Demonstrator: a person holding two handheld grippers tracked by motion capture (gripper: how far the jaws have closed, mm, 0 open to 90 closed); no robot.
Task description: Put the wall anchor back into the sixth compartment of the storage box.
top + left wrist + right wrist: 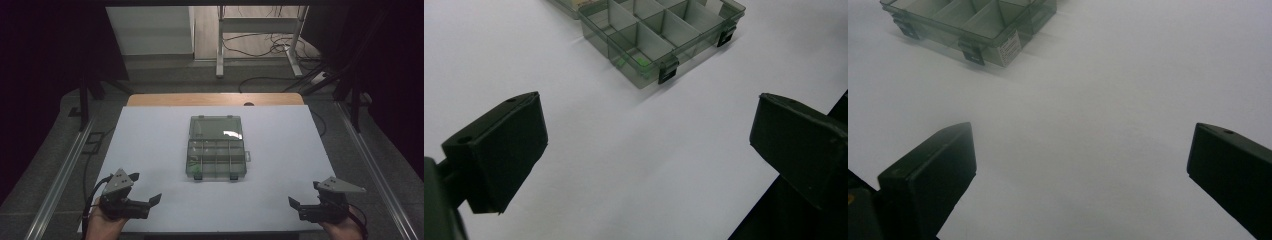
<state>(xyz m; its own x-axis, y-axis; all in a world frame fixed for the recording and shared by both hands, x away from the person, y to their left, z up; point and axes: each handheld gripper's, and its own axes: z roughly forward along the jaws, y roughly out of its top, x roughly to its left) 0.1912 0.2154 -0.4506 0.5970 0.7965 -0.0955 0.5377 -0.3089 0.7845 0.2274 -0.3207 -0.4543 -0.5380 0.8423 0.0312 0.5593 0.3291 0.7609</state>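
A clear smoky organizer box (216, 159) lies open in the middle of the white table (280, 145), its lid (216, 127) folded back flat. Dividers split it into several compartments, and a small green piece (640, 61) sits in the near-left one. Two black latches hang on its front wall. My left gripper (145, 188) rests open near the front-left edge, pointing toward the box (659, 35), nothing between its jaws (649, 140). My right gripper (305, 194) stands open at the front right, also aimed at the box (973, 20), with bare table between its jaws (1083, 165).
A wooden strip (215, 99) borders the table's far edge. Metal rails (60, 175) run along both sides. Beyond the table stand a desk frame (260, 30) and loose cables (270, 47) on the floor. Wide bare white surface surrounds the box.
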